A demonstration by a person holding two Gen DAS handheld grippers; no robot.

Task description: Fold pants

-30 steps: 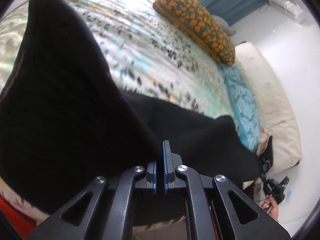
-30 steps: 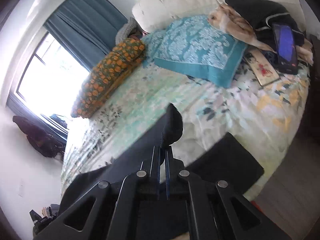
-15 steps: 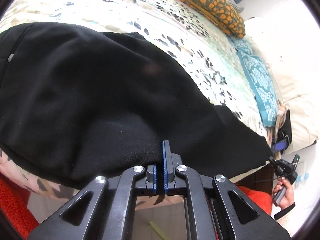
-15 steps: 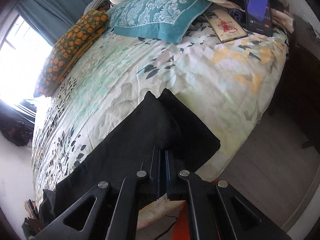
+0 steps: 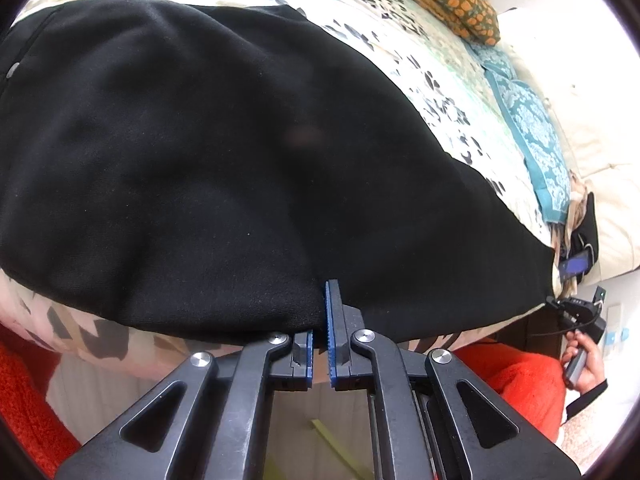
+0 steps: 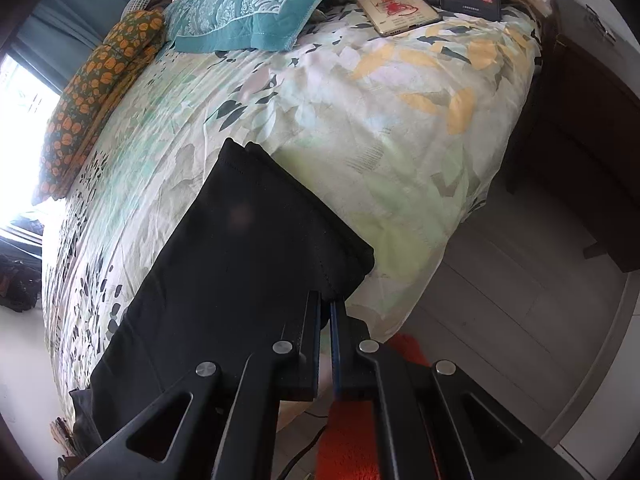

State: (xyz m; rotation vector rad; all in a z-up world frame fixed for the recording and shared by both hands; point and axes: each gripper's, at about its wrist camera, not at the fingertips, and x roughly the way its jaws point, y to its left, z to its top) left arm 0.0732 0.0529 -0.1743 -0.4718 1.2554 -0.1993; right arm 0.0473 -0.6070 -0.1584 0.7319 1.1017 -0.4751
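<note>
Black pants [image 5: 248,152] lie flat along the near edge of the bed, folded lengthwise. In the right wrist view the leg ends [image 6: 256,248] lie stacked on the floral sheet. My left gripper [image 5: 320,320] is at the near hem of the waist part; its jaws stand slightly apart with the fabric edge between the blue pads. My right gripper [image 6: 326,312] is at the near corner of the leg hems, jaws a narrow gap apart, the cloth just at the tips.
A floral bedsheet [image 6: 400,120] covers the bed. An orange patterned pillow [image 6: 92,92] and a teal pillow [image 6: 256,12] lie at the head. Two phones [image 6: 396,8] lie near the bed corner. A dark cabinet [image 6: 592,128] stands beside the bed. Red rug [image 5: 520,384] below.
Both grippers lowered the pants from a lifted drape down flat onto the bed. Both pairs of jaws have parted slightly from fully shut.
</note>
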